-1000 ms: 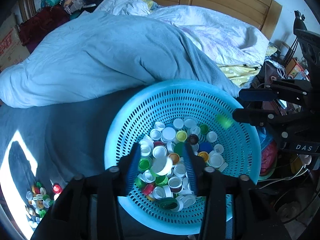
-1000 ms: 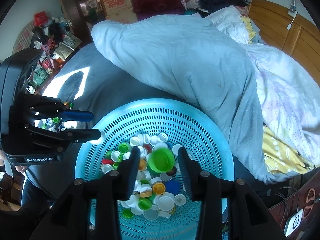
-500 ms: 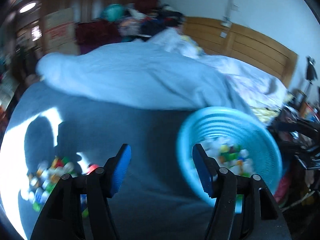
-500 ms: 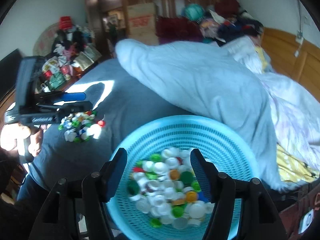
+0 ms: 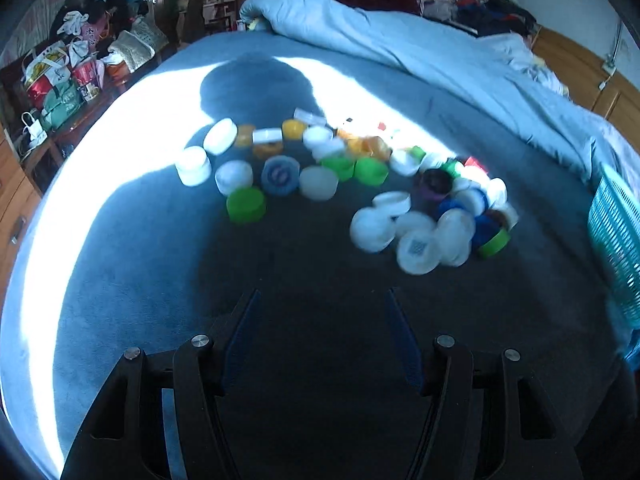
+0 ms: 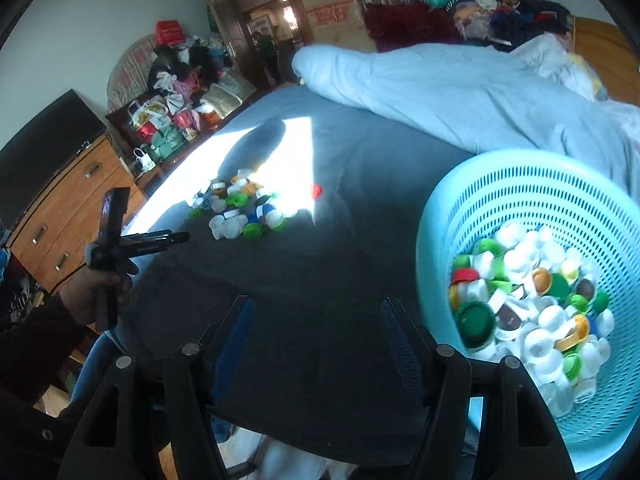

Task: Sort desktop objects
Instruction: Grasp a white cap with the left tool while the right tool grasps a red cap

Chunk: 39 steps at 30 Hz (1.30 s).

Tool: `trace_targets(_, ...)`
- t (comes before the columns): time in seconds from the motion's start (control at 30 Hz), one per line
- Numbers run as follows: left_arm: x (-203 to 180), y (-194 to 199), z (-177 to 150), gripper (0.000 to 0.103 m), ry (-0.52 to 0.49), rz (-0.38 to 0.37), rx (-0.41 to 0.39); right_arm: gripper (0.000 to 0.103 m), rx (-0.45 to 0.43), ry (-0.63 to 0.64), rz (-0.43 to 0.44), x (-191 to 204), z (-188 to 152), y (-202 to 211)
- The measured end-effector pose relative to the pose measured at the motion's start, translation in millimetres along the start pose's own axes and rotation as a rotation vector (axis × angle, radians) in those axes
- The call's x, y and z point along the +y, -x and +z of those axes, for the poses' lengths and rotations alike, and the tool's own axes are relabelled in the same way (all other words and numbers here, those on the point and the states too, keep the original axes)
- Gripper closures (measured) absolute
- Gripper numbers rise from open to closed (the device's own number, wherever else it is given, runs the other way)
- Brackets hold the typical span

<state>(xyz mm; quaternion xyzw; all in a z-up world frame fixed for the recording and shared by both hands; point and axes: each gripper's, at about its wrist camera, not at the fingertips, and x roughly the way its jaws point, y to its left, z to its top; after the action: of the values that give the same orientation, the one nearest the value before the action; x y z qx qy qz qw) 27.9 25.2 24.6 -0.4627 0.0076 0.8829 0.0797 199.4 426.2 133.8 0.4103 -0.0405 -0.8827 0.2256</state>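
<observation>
Loose caps [image 6: 240, 212] left of basket [image 6: 520, 184]

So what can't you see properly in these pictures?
- Basket: left wrist view shows only a sliver, cut off by the right edge, so its contents are out of sight.
- Pile of bottle caps: too small in the right wrist view to count.
- Caps nearest the left tool: blurred, printing unreadable.

Left wrist view nears the caps [image 5: 344, 184]; right wrist view shares them [image 6: 240, 210] from afar.
</observation>
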Motion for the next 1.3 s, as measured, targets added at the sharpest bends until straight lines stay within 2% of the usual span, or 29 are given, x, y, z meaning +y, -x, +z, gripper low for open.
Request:
trace_targets(0.13, -1.9, -21.6, 0.3, 0.046, -0.063, -0.004, -0.004, 0.032, 0.022, 0.004, -0.027, 0.5, 2.5, -9.8)
trace_targets(0.23, -1.3, -28.7, 13.7, 0.046, -0.074, -0.034, -0.005, 0.032, 0.04, 0.003, -0.037, 1.8, 2.6, -17.6)
trace_targets(0.4, -13.4, -34.3, 31.9, 0.046, -0.137, -0.074, -0.021, 0.032, 0.068, -0.009, -0.033, 5.3, 6.2, -35.9)
trace_targets(0.57, -20.2, -43.7, 40.1, 0.046, -0.166, -0.078, -0.016, 0.032, 0.09, 0.007, -0.02, 15.3, 7.6, -49.7)
trace_targets(0.6, -19.7, -44.0, 39.8, 0.048, -0.166, -0.081, -0.013, 0.032, 0.094, 0.006, -0.018, 16.4, 7.9, -51.9)
trace_targets(0.67, -18.4, -43.4, 39.1, 0.076, -0.159, -0.083, -0.018, 0.033, 0.096, 0.005, -0.013, 18.2, 8.6, -55.7)
trace_targets(0.77, -12.8, -36.3, 38.0, 0.076, -0.135, -0.098, -0.045, 0.041, 0.098, 0.013, -0.008, 21.9, 11.6, -61.8)
trace_targets(0.9, -5.1, -17.9, 31.0, 0.076, -0.072, -0.112, -0.097, 0.042, 0.097, 0.023, -0.004, 25.6, 25.0, -77.7)
trace_targets(1.03, 3.2, -19.1, 16.5, 0.076, -0.026, -0.127, -0.088, 0.042, 0.072, 0.049, -0.004, 31.8, 57.5, -112.4)
trace_targets(1.17, 11.2, -22.3, 15.5, 0.076, 0.021, -0.142, -0.083, 0.042, 0.071, 0.077, -0.024, 39.0, 97.9, -169.0)
trace_targets(1.3, 10.2, -25.9, 14.3, 0.076, 0.023, -0.142, -0.077, 0.043, 0.117, -0.026, 0.005, 26.6, 128.1, -229.4)
